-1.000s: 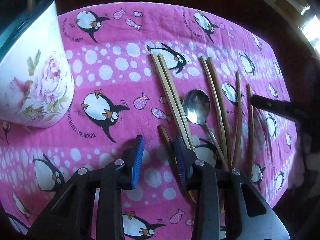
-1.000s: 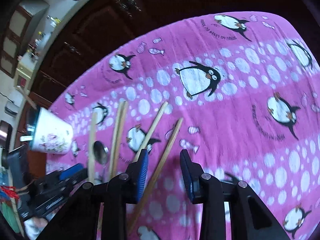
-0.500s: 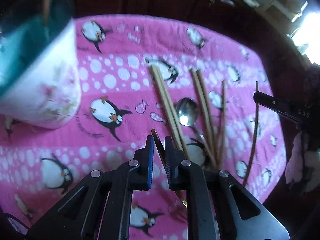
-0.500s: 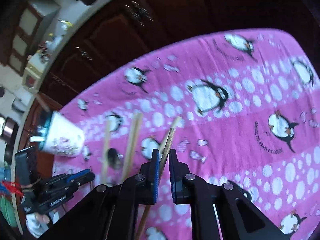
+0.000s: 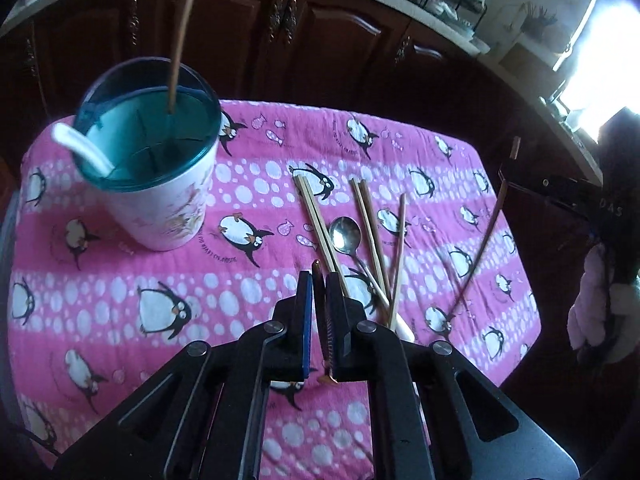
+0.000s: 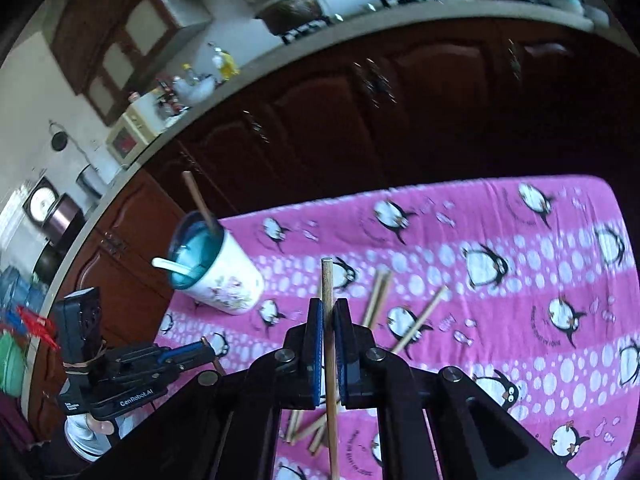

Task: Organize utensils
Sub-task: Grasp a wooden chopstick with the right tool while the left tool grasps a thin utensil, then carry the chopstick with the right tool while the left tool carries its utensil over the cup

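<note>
A white floral cup with a teal rim (image 5: 160,184) stands at the far left of the pink cloth, holding one chopstick (image 5: 179,44) and a white spoon (image 5: 80,148). It also shows in the right wrist view (image 6: 224,276). My left gripper (image 5: 319,284) is shut on a dark chopstick (image 5: 319,300), lifted above the cloth. My right gripper (image 6: 329,312) is shut on a light wooden chopstick (image 6: 329,340), raised; that chopstick also shows in the left wrist view (image 5: 484,240). Several chopsticks (image 5: 372,224) and a metal spoon (image 5: 346,234) lie on the cloth.
The pink penguin cloth (image 5: 120,288) covers a small table with edges close on all sides. Dark wooden cabinets (image 5: 320,40) stand behind it. The left gripper body shows at lower left in the right wrist view (image 6: 120,364).
Both grippers closed, each on a chopstick, and lifted them well above the cloth. The cup's open top has come into view.
</note>
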{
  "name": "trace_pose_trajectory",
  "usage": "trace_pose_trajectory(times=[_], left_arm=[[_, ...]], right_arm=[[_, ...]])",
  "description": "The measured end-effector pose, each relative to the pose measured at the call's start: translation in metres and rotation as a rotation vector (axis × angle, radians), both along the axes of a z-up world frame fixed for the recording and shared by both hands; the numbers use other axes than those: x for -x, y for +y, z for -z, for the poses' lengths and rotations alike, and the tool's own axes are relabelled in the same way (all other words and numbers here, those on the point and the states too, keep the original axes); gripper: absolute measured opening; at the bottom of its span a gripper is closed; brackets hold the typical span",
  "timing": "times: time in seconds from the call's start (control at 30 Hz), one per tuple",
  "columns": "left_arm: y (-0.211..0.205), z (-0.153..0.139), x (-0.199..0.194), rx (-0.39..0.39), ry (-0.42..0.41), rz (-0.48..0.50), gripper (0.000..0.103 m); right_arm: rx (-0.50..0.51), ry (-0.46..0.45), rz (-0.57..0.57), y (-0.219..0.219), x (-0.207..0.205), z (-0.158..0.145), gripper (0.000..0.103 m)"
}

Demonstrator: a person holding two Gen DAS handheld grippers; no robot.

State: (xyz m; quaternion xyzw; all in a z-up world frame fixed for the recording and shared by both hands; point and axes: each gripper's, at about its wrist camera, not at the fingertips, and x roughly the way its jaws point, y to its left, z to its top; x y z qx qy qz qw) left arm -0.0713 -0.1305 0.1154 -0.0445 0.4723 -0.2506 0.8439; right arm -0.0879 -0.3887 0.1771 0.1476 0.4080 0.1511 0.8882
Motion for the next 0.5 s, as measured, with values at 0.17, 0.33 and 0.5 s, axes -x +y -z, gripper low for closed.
trace_pose_trajectory(times=[0.17,0.33,0.5], left_arm=[[0.017,-0.017,0.011,0.015,-0.041,-0.026,0.005],[0.033,-0.035,0.013,0.026,-0.078,-0.064,0.004],[0.045,-0.05,0.015,0.03,-0.103,-0.085,0.004]], right_arm=[[0.019,-0.052,-0.038,0.017,0.007,-0.023,0.005],[0.02,-0.092,-0.066,0.033,0.006,-0.042,0.005],[0.015,-0.135,-0.096,0.051,0.001,-0.062,0.005]])
